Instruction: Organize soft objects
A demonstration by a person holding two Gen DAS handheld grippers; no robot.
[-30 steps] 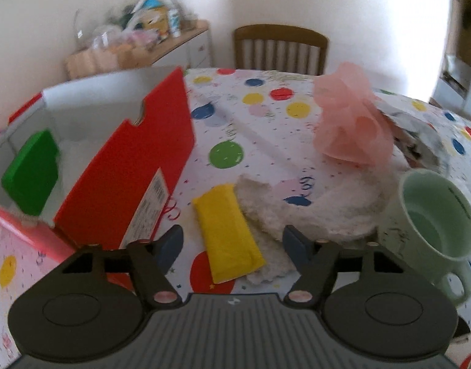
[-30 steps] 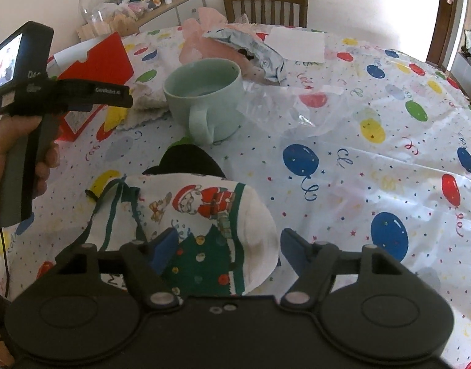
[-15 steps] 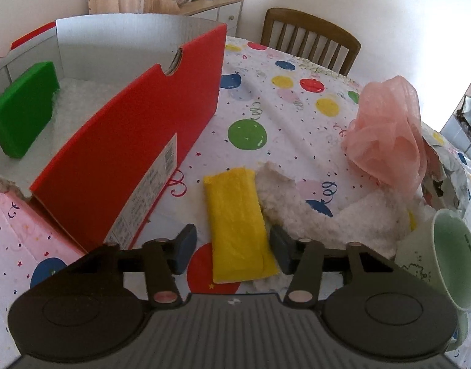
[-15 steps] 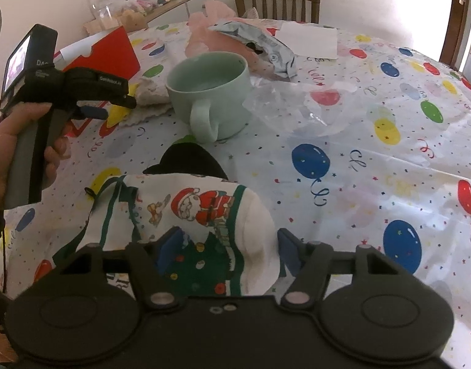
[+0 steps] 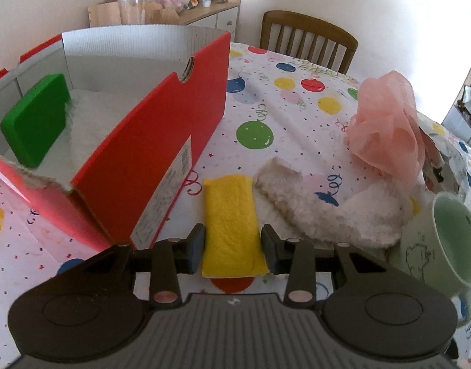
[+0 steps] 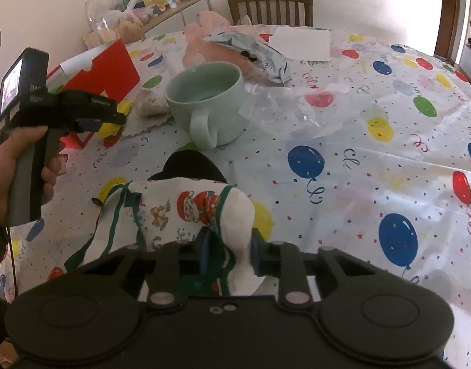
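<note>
Now the yellow cloth (image 5: 231, 224) lies between the left gripper (image 5: 232, 247) pads, apparently touching both. Right gripper (image 6: 227, 252), jaws just closed in, pinches the Santa cloth (image 6: 186, 215) w/ its edge bunched.

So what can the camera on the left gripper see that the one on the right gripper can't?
Only the left wrist view looks inside the red box, where a green sponge leans on the wall, and shows the left gripper with its jaws, which have just been closing, on either side of the yellow cloth.

Only the right wrist view shows the right gripper pinching the Santa-print cloth, a clear plastic bag, and the hand holding the other tool.

Both show the green mug, the chair and the balloon tablecloth.
</note>
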